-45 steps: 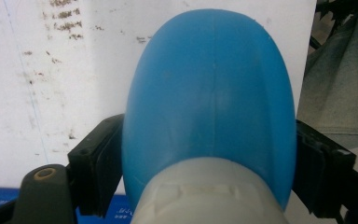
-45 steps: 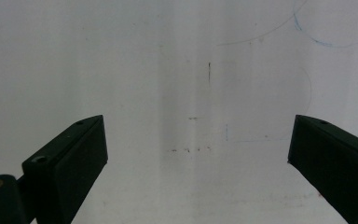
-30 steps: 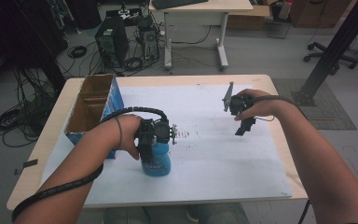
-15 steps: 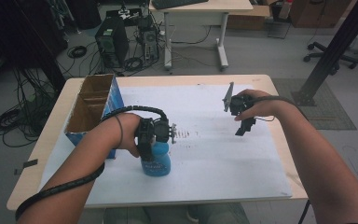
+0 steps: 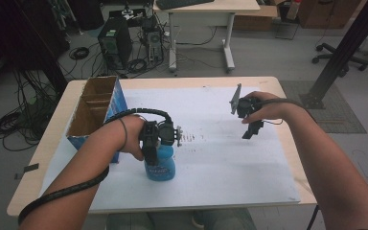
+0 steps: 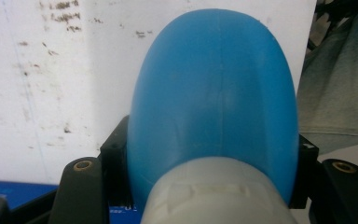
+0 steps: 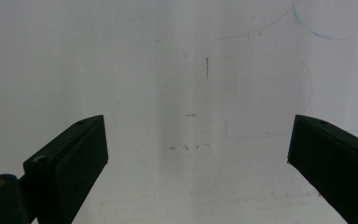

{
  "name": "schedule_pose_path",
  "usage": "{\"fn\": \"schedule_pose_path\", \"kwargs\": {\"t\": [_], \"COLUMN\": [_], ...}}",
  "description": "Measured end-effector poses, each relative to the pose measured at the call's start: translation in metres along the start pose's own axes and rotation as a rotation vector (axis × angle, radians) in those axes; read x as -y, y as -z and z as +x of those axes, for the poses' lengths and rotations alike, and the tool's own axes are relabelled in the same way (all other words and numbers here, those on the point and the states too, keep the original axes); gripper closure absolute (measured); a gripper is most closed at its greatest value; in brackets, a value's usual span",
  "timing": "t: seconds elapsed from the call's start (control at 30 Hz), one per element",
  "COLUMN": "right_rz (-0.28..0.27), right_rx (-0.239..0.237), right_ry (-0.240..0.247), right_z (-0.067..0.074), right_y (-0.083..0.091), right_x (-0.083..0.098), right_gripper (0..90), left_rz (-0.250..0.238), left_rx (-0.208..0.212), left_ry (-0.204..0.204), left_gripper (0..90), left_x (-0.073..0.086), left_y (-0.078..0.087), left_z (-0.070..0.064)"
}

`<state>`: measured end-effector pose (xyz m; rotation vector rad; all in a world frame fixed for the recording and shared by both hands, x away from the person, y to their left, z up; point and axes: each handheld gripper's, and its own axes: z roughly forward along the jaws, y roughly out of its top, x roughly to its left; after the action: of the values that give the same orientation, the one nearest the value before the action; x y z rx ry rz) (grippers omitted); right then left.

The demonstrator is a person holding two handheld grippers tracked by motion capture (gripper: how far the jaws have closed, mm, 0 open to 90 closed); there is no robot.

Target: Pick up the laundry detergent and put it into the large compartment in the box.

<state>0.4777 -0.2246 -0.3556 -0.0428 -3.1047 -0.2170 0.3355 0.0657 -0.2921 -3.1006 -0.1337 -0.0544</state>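
Blue plastic, smooth and rounded, sits square in front of my left gripper view: it is the blue plastic bottle with a pale whitish cap end nearest the camera. My left hand-held gripper has its black jaws pressed on the bottle's two sides, so the bottle is pinched between them. In the high view the bottle stands upright on the white paper sheet that covers the light wooden table, near the table's front edge and just beside the open blue cardboard box with brown dividers inside. The jaws have just finished closing on the bottle.

My right hand-held gripper hangs over the sheet's far right part, well apart from the bottle. In the right gripper view its two black jaws are spread wide with nothing between them, and bare white paper with faint pen marks lies below.
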Motion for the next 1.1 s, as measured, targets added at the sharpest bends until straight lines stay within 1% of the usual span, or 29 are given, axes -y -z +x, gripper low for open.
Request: {"fn": "schedule_pose_path", "kwargs": {"t": [0.03, 0.07, 0.13, 0.23, 0.33, 0.57, 0.6, 0.63, 0.7, 0.8, 1.0, 1.03, 1.07, 1.1], "right_rz": [0.0, 0.0, -0.003, -0.003, -0.009, -0.01, -0.01, -0.01, -0.008, -0.008, -0.014, -0.014, -0.015, -0.015], "right_rx": [0.0, -0.001, -0.001, 0.0, 0.004, 0.004, 0.004, 0.004, 0.003, 0.003, 0.004, 0.004, 0.005, 0.005], "right_ry": [0.0, -0.001, -0.003, -0.002, -0.002, -0.001, -0.001, -0.004, -0.006, -0.008, -0.008, -0.008, -0.008, -0.007], "right_z": [0.0, 0.0, 0.0, 0.0, 0.001, 0.002, 0.002, 0.002, 0.002, 0.002, 0.002, 0.002, 0.002, 0.002], "right_y": [0.0, 0.0, -0.001, 0.0, 0.001, 0.002, 0.002, 0.001, 0.001, 0.001, 0.003, 0.003, 0.003, 0.003], "right_x": [0.0, 0.001, 0.001, 0.001, 0.001, 0.002, 0.002, 0.003, 0.004, 0.004, 0.004, 0.004, 0.004, 0.004], "right_gripper": [4.8, 4.9, 4.9, 4.9, 4.9, 4.9, 4.9, 5.0, 5.0, 5.0, 5.1, 5.1, 5.2, 5.2], "left_rz": [0.0, 0.007, 0.019, 0.017, 0.003, -0.01, -0.011, -0.022, -0.024, -0.033, -0.059, -0.074, -0.078, -0.076], "left_rx": [0.0, 0.002, 0.007, 0.006, -0.002, -0.015, -0.012, -0.01, -0.008, -0.006, -0.02, -0.026, -0.034, -0.033], "left_ry": [0.0, 0.022, 0.04, 0.031, 0.023, 0.019, 0.024, 0.011, 0.014, 0.01, 0.055, 0.036, 0.027, 0.044], "left_gripper": [37.7, 37.7, 37.7, 37.8, 38.0, 38.0, 38.0, 38.1, 38.1, 38.1, 38.1, 38.1, 38.1, 38.1], "left_x": [0.0, -0.001, -0.002, -0.002, -0.001, 0.0, -0.001, -0.001, -0.002, -0.003, -0.001, 0.0, 0.001, 0.0], "left_y": [0.0, 0.0, 0.0, 0.0, 0.0, 0.001, 0.001, 0.003, 0.003, 0.011, 0.034, 0.038, 0.041, 0.044], "left_z": [0.0, 0.001, 0.003, 0.003, 0.0, -0.002, -0.003, -0.004, -0.005, -0.006, -0.005, -0.006, -0.006, -0.006]}}
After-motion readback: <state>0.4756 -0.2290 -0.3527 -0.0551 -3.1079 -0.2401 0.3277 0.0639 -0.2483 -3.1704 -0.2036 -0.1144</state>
